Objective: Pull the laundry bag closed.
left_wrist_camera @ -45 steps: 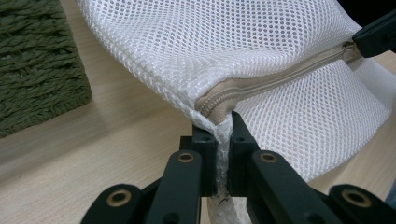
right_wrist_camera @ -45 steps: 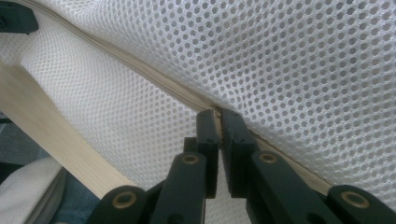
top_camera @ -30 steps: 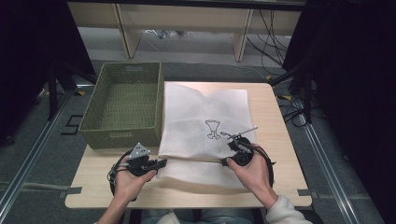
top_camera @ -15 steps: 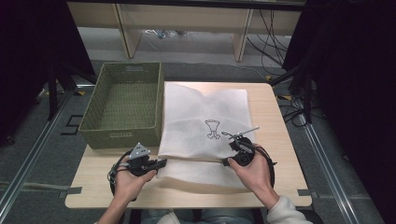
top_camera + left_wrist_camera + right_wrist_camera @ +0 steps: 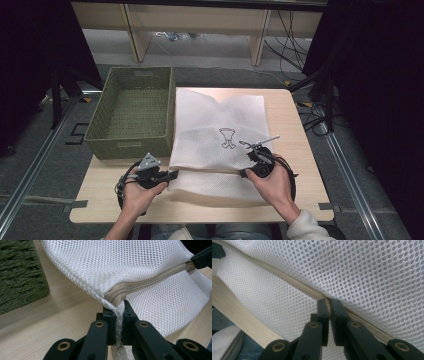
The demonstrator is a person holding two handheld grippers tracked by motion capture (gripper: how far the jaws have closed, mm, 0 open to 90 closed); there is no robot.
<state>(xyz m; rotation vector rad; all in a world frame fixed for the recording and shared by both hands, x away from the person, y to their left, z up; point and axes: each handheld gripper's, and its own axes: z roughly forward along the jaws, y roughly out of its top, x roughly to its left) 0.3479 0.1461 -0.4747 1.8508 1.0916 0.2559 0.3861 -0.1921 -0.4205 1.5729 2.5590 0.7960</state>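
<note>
Pinching the floppy white mesh zip bag (image 5: 220, 135) at each zipper end, both tools, left (image 5: 119, 311) and right (image 5: 329, 302), clamped tight; light, limp, low centre of frame.

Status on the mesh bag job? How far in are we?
Done: the white mesh bag lies flat on the table beside the green basket. In hand: the left hand-held gripper is shut on the bag's corner at the zipper end, and the right hand-held gripper is shut on the zipper line farther along. Left: the zipper looks closed and the basket holds nothing, so probably most of the job.
</note>
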